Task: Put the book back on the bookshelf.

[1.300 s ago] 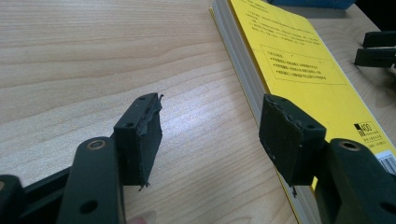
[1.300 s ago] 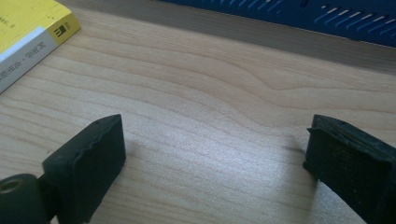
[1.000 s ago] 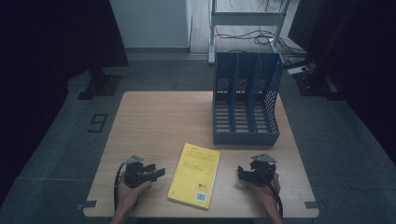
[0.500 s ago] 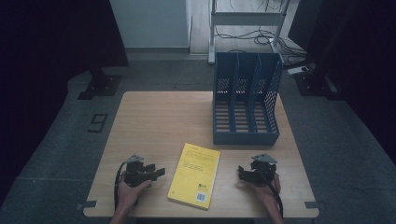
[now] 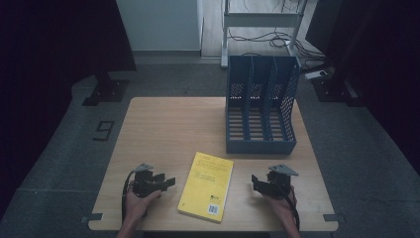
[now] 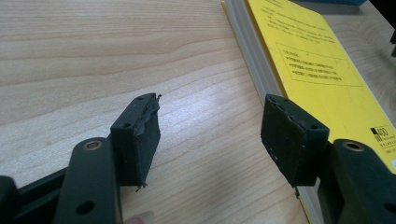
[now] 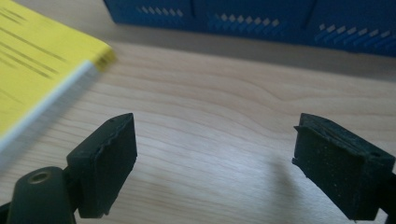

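Note:
A yellow book (image 5: 206, 186) lies flat near the front edge of the wooden table (image 5: 163, 129), between the two hands. My left gripper (image 5: 168, 182) rests to the left of it and points toward it. In the left gripper view its jaws (image 6: 215, 116) stand open over bare wood, with the book's edge (image 6: 317, 60) just past the right jaw. My right gripper (image 5: 255, 181) sits to the right of the book and is open. Its jaws (image 7: 215, 135) have just been closing a little, with nothing between them. The book's corner (image 7: 32, 51) shows at the left of the right gripper view.
A blue three-slot file rack (image 5: 261, 106) stands at the back right of the table, its open slots facing the person; its base (image 7: 261, 18) crosses the top of the right gripper view. A metal stand and cables (image 5: 262, 25) are on the floor behind.

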